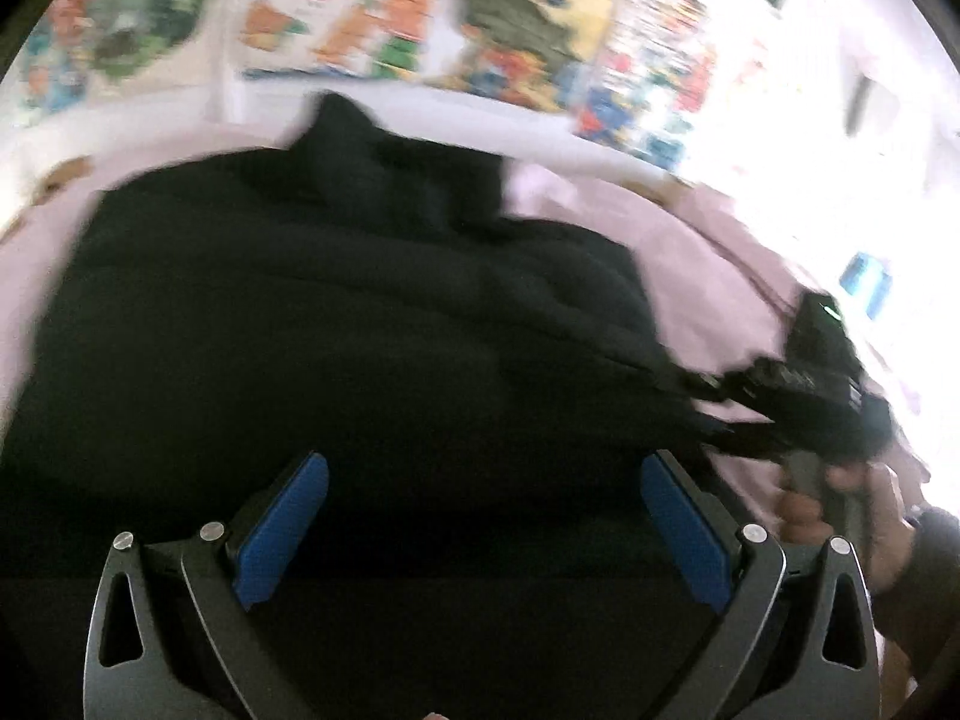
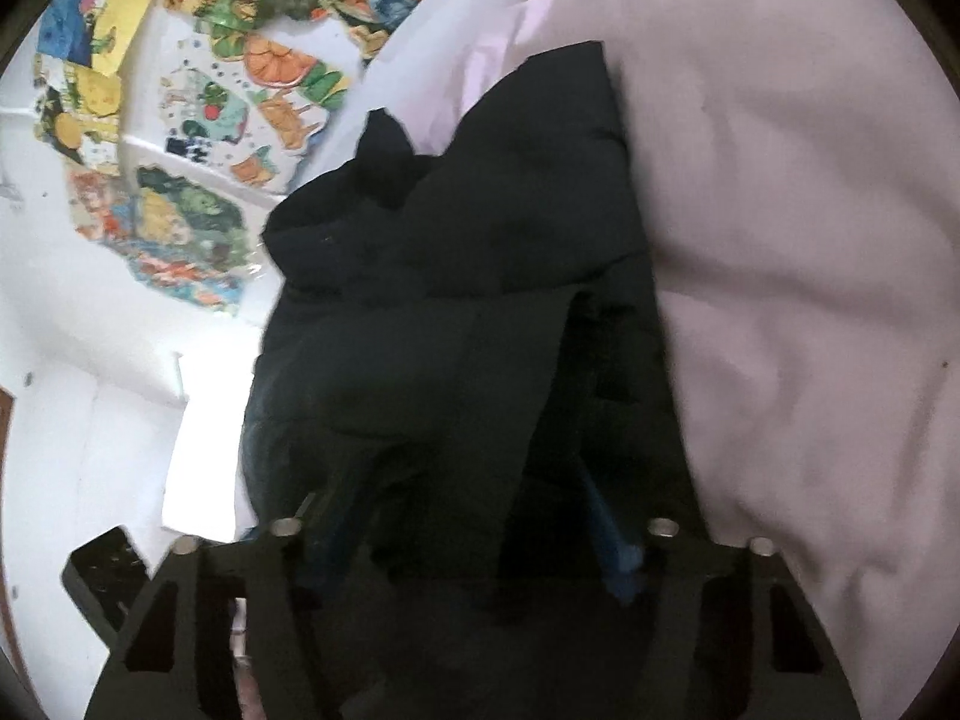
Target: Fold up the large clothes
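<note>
Left wrist view: the left tongs point(image 1: 483, 531) gape empty above the black garment point(image 1: 336, 324) lying on the pink bedsheet point(image 1: 708, 228). The right tongs point(image 2: 474, 540) have cloth draped between their fingers, seemingly to lift a fold; whether they pinch it cannot be told.

Black garment point(image 1: 336, 324), pale pink bedsheet point(image 2: 780, 240), blue pads point(image 1: 282, 534).

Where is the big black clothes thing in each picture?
Left wrist view: the black garment fills the middle, lying on the pink sheet.
Right wrist view: the black garment runs up the centre from the gripper.
Shared landmark: the colourful stickers on the white wall behind.
</note>
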`<state>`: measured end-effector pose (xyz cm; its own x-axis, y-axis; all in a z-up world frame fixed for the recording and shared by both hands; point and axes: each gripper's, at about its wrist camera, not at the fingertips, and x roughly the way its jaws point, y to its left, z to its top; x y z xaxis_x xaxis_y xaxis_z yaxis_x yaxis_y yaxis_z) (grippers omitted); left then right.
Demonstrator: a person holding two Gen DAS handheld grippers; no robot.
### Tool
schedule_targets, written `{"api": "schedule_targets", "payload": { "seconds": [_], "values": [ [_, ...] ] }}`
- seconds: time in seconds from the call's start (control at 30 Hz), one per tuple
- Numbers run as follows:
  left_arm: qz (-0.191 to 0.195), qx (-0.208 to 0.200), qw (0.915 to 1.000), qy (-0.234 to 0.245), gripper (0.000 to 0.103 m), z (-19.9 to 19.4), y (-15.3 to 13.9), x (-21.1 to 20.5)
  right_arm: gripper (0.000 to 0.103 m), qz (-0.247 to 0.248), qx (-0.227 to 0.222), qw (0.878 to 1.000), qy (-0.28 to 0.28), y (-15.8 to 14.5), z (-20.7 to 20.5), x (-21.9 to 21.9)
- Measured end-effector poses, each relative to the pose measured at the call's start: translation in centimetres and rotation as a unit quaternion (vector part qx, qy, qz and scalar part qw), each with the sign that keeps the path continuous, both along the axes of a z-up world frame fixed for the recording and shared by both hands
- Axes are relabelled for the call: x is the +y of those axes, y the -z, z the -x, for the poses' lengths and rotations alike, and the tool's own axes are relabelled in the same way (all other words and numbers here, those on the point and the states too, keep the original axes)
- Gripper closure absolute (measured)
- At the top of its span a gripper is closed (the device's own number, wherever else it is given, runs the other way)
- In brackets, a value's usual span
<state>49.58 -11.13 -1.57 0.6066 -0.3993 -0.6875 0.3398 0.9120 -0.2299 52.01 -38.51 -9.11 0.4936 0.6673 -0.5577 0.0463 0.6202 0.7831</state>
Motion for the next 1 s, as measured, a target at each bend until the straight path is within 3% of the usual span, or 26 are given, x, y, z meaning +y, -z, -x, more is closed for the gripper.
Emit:
{"api": "schedule_targets", "payload": {
  "seconds": [0.07,0.1,0.13,0.2,0.33,0.47,0.67,1.0],
  "values": [
    [-0.013,-0.005,0.9993,-0.036,0.001,-0.7,-0.2,2.5,0.067,0.017,0.001,1.000,0.017,0.0,0.1,0.0],
    [-0.016,-0.007,0.9981,-0.058,0.001,-1.1,-0.2,4.0,0.082,0.025,0.000,0.999,0.022,-0.1,0.2,0.0],
    [-0.016,-0.009,0.9965,-0.082,0.001,-1.6,-0.2,5.5,0.090,0.036,-0.007,0.999,0.024,-0.5,0.3,0.0],
    [-0.010,-0.012,0.9903,-0.138,0.001,-2.5,-0.3,9.3,0.095,0.052,-0.032,0.998,0.024,-1.7,0.7,-0.1],
    [0.003,-0.010,0.9741,-0.226,0.001,-4.3,-0.2,15.5,0.096,0.119,-0.113,0.986,0.035,-6.5,1.7,0.0],
    [0.001,0.019,0.9651,-0.261,0.001,-6.6,1.0,18.3,0.097,0.185,-0.138,0.972,0.040,-8.0,1.9,0.8],
    [-0.062,0.032,0.9665,-0.247,0.001,-9.2,4.3,17.7,0.096,0.279,-0.083,0.957,0.019,-2.7,0.7,2.8],
    [-0.123,-0.002,0.9661,-0.227,0.001,-10.4,9.4,16.3,0.090,0.332,-0.077,0.940,-0.017,1.9,-0.9,5.2]
  ]
}}
